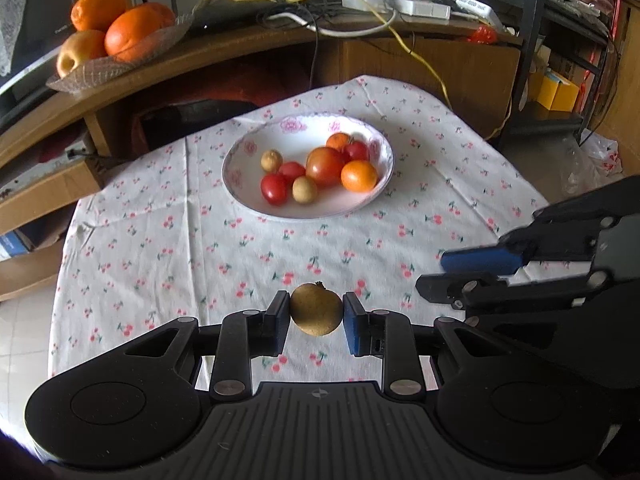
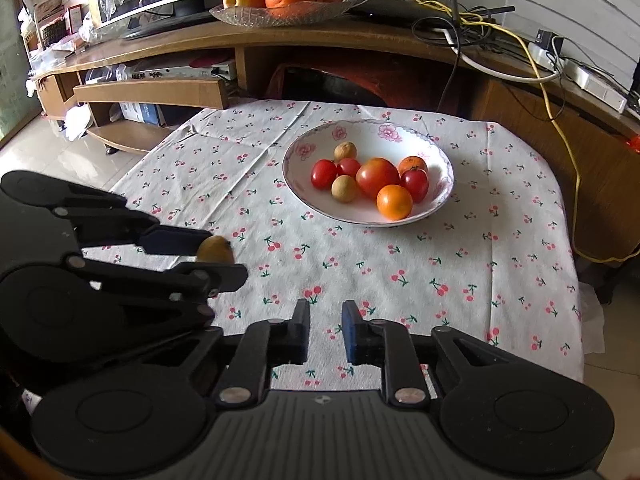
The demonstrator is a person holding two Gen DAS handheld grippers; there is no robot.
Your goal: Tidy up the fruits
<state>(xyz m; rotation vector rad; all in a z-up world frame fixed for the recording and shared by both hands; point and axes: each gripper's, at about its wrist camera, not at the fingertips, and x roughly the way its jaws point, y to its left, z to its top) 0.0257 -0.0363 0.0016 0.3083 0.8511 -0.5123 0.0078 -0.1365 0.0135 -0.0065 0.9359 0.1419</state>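
Left wrist view: the left gripper is clamped on a small brown fruit at lower centre; the bowl of fruit sits straight ahead, upper centre, so it's basically a forward carry. Right wrist view: the right gripper is slightly apart and holding nothing; bowl's up and right on the counter.

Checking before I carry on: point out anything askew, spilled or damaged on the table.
Nothing spilled or damaged. The tablecloth is creased and rumpled at its far left. The fruits sit inside the bowl; one brown fruit is outside it, clamped in the left gripper.
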